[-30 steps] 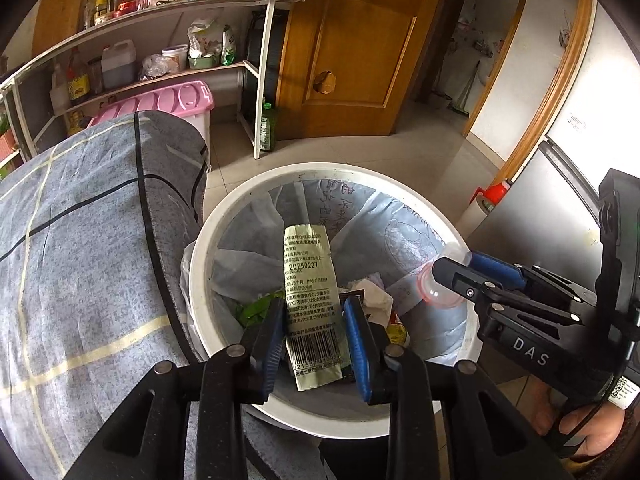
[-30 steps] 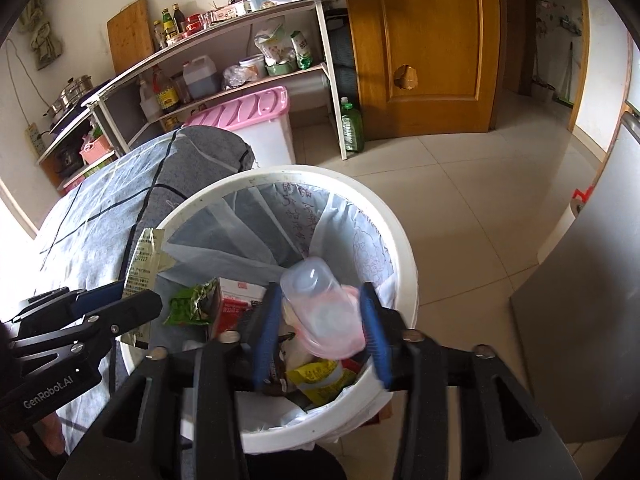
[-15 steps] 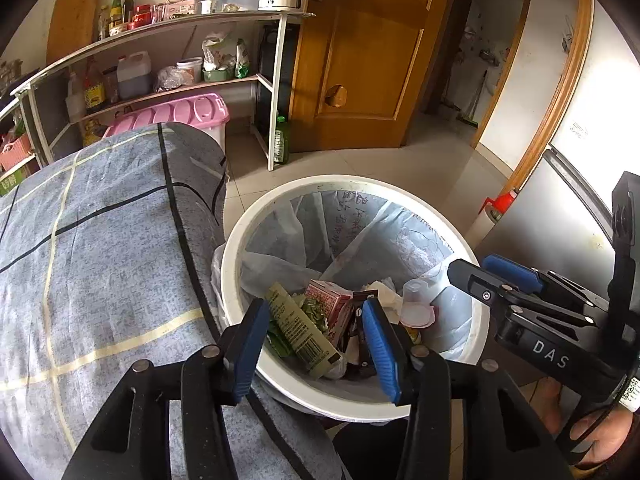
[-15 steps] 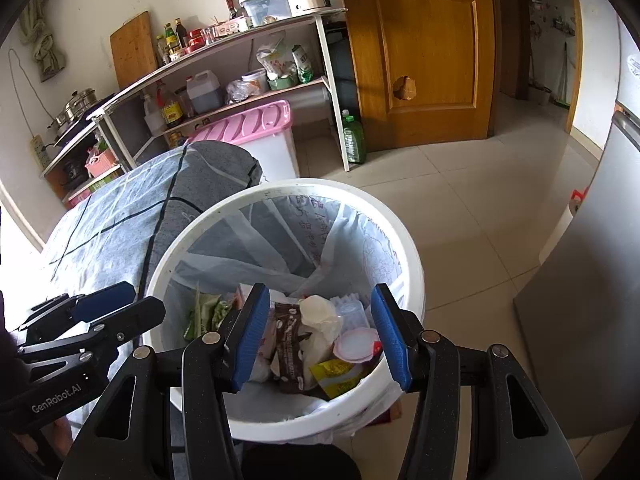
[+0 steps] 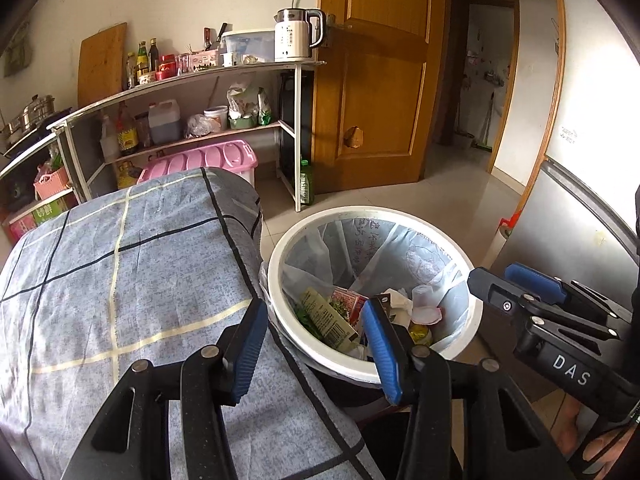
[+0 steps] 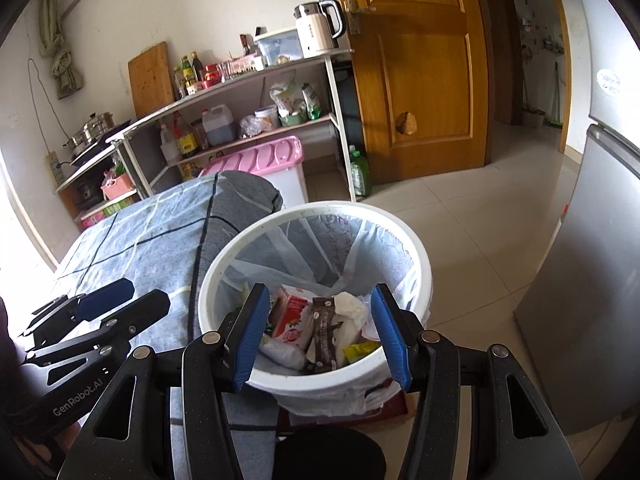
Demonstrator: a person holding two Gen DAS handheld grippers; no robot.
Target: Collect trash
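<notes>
My left hand-held gripper (image 5: pixel 316 344) has just been opening its jaws, and now they stand apart with nothing between the blue pads; one pad is over the checked cloth (image 5: pixel 120 280) and the other over the rim of the trash bin (image 5: pixel 280 320). My right hand-held gripper (image 6: pixel 320 332) is also open and empty, and it hangs over the near side of the same bin. I see each gripper from the other camera, at the side of the bin.

The trash lies inside the white bin, on the plastic liner bag (image 6: pixel 304 248): a green wrapper (image 5: pixel 326 318), a red carton (image 6: pixel 294 318), a dark brown sachet (image 6: pixel 324 334), some crumpled white tissue (image 6: pixel 350 312) and a small clear cup (image 5: pixel 426 300). The bin stands on the floor, touching the cloth-covered worktop.

Behind the bin there is a pink storage box (image 5: pixel 200 158), then a shelf (image 5: pixel 192 84) with bottles and a white kettle (image 5: pixel 294 36), and a wooden door (image 5: pixel 380 80).
</notes>
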